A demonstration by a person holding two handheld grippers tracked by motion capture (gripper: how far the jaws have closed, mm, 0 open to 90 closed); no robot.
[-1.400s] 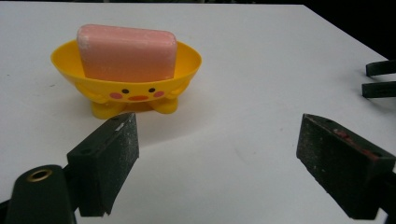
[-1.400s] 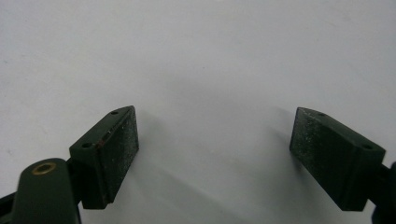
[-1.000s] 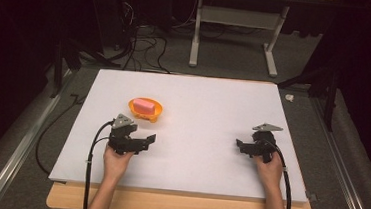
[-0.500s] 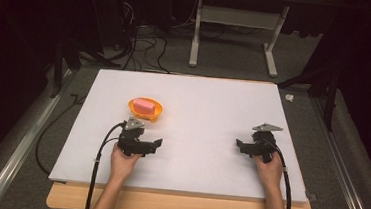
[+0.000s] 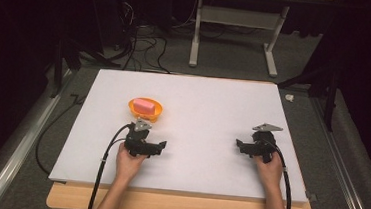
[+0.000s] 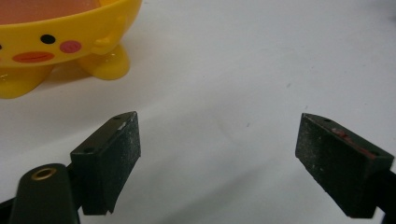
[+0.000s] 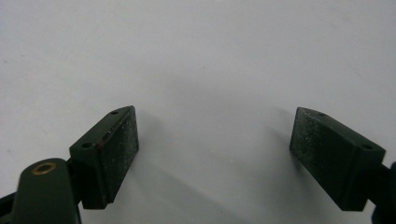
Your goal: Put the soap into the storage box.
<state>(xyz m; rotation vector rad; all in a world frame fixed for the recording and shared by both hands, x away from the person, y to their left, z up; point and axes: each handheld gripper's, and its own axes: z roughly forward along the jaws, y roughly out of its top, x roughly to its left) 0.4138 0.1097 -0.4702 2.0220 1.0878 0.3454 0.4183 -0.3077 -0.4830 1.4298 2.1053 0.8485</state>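
On table (image 5: 213, 111) | yellow duck bowl (image 5: 145, 110) | holds pink block (image 5: 144, 105)

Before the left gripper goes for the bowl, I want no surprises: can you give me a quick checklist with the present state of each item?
1. Left gripper jaws apart, nothing between them: ok.
2. Right gripper open, holding nothing: ok.
3. Yellow bowl upright on its feet: ok.
4. Pink block resting inside the bowl: ok.
5. Left jaws lined up with the bowl: not ok, it sits off to one side in the left gripper view.
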